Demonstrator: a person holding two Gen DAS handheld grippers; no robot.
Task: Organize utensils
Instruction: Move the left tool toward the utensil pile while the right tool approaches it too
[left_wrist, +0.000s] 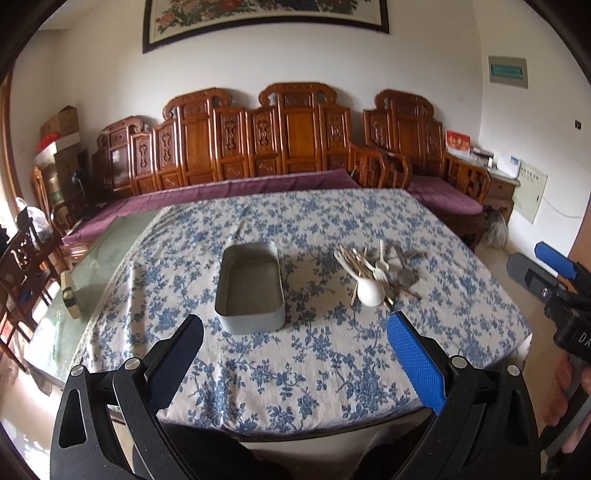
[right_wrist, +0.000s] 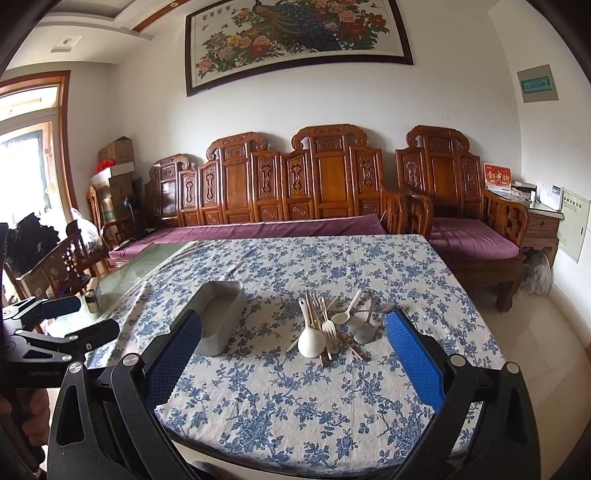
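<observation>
A pile of utensils lies on the blue-flowered tablecloth: a big white spoon, a white fork, small white spoons, a metal spoon and wooden chopsticks. Left of the pile stands an empty grey metal box. My left gripper hovers open near the table's front edge, in front of the box and pile. My right gripper is also open, with the pile seen between its fingers but farther off. Nothing is held.
The table has a bare glass part on the left with a small jar. A carved wooden sofa with purple cushions stands behind the table. A wooden chair is at the left. A hand holds the right gripper.
</observation>
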